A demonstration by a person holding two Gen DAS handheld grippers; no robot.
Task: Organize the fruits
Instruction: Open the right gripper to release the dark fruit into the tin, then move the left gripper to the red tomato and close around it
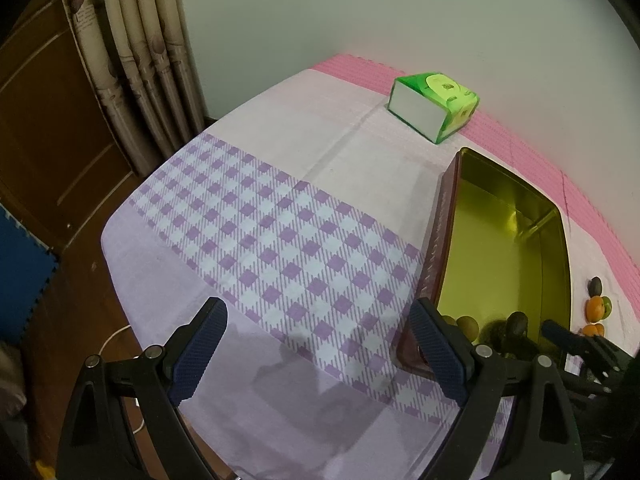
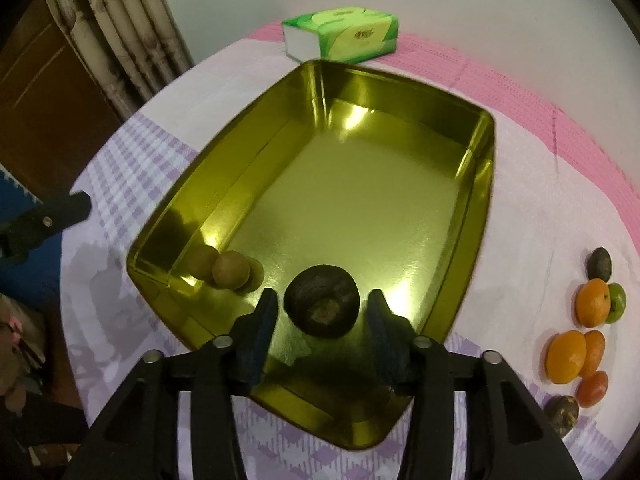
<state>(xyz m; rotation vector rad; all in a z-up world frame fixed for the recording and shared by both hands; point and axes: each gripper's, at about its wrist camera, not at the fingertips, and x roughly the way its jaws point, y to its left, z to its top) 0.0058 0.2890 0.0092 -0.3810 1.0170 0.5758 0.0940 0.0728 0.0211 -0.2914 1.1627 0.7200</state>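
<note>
A gold metal tin [image 2: 476,200] stands open on the table; it also shows in the left wrist view [image 1: 560,240]. My right gripper [image 2: 322,320] is open over its near end, with a dark round fruit [image 2: 322,306] between the fingers, apart from both pads. A tan round fruit [image 2: 231,275] lies in the tin's near left corner. Oranges [image 2: 592,302] [image 2: 566,356], a green fruit [image 2: 616,302] and dark fruits [image 2: 599,263] [image 2: 562,414] lie on the cloth to the right. My left gripper [image 1: 320,352] is open and empty over the checked cloth, left of the tin.
A green tissue pack [image 2: 340,34] lies beyond the tin near the wall, also in the left wrist view [image 1: 434,106]. Curtains [image 1: 132,60] and a wooden door [image 1: 44,120] stand left of the table. The table edge [image 1: 116,272] falls off at the left.
</note>
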